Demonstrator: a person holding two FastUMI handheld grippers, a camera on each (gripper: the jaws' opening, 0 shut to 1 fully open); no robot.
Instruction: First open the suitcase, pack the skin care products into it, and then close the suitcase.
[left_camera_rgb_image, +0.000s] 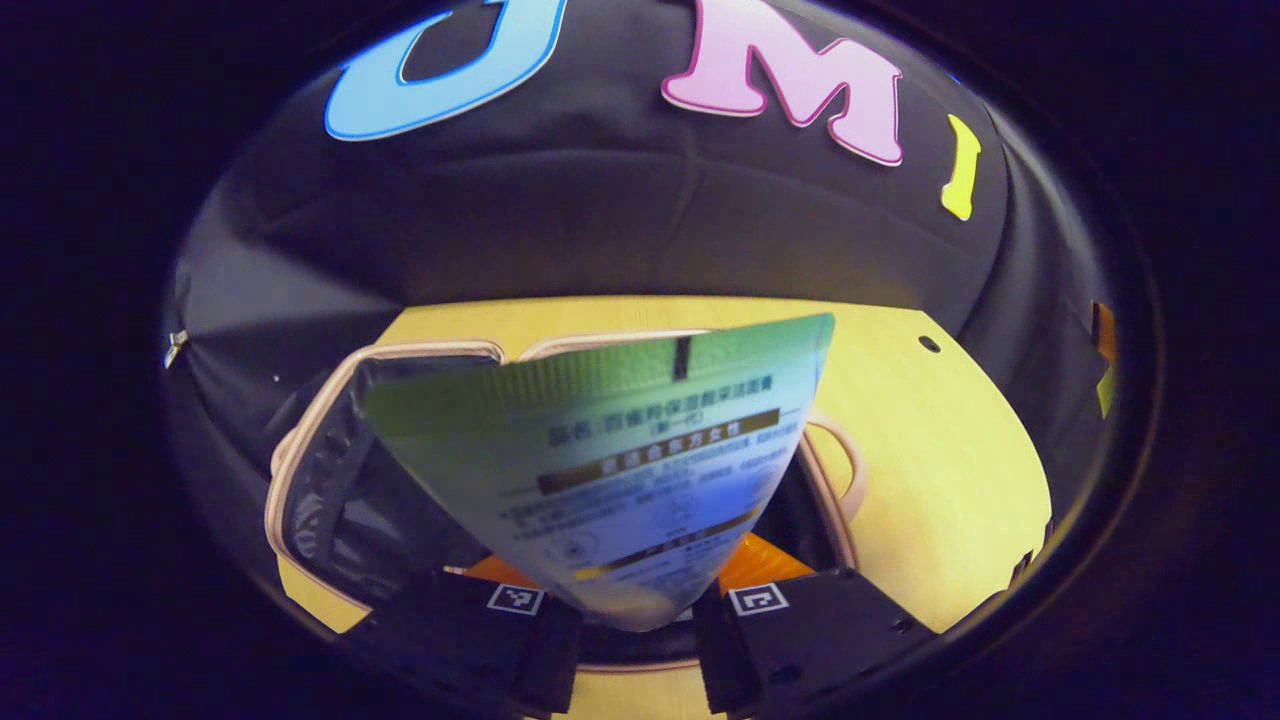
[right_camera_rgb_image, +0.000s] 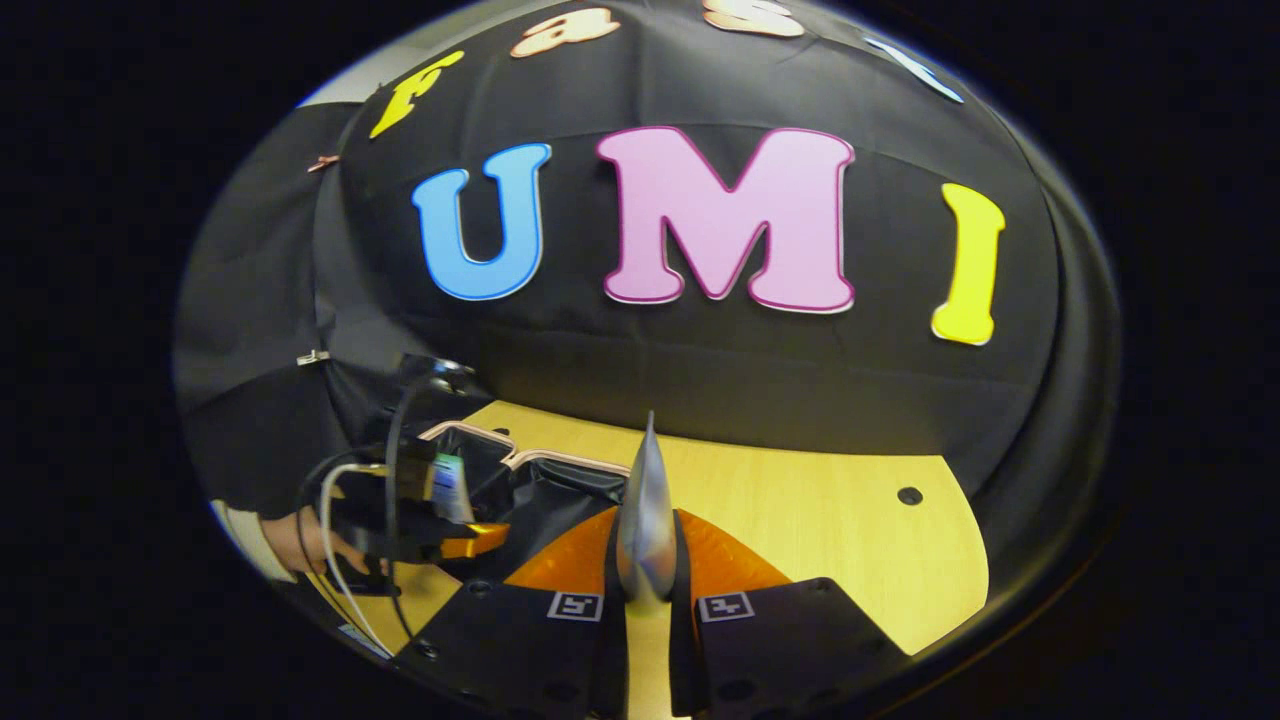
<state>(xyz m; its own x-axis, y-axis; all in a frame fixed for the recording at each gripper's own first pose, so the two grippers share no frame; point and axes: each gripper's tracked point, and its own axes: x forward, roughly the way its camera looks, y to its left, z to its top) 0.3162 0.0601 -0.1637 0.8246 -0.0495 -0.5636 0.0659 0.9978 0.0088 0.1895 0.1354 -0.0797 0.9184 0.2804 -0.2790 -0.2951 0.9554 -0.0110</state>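
The left gripper (left_camera_rgb_image: 637, 610) has its two fingers closed on the narrow bottom edge of a flat skin care sachet (left_camera_rgb_image: 620, 470), a green-to-blue printed pouch that fans out wide above the grip. It is held by its end so that the broad face stands up and hangs over the open suitcase (left_camera_rgb_image: 320, 480), whose pale rim curves around a dark lined compartment directly behind and below the pouch; gripping the edge leaves the body free to slide down into that compartment. In the right gripper view, the right gripper (right_camera_rgb_image: 647, 605) is closed tight on a second thin silvery sachet (right_camera_rgb_image: 646, 510), seen edge-on as a slim upright blade between the fingers. It is carried vertically, probably because a thin packet is easiest to pinch across its flat faces. This packet waits on the near side of the suitcase, over the yellow wooden table (right_camera_rgb_image: 830, 520), with the suitcase's rim and dark lining off to the left of it. Farther left in the same view the left gripper, and the hand (right_camera_rgb_image: 300, 545) holding it, sit above the suitcase with the first pouch. The case already lies open, so the packing step appears to be under way, with the left pouch nearest to going in. The lid is hard to make out, so I cannot tell how far back it lies.
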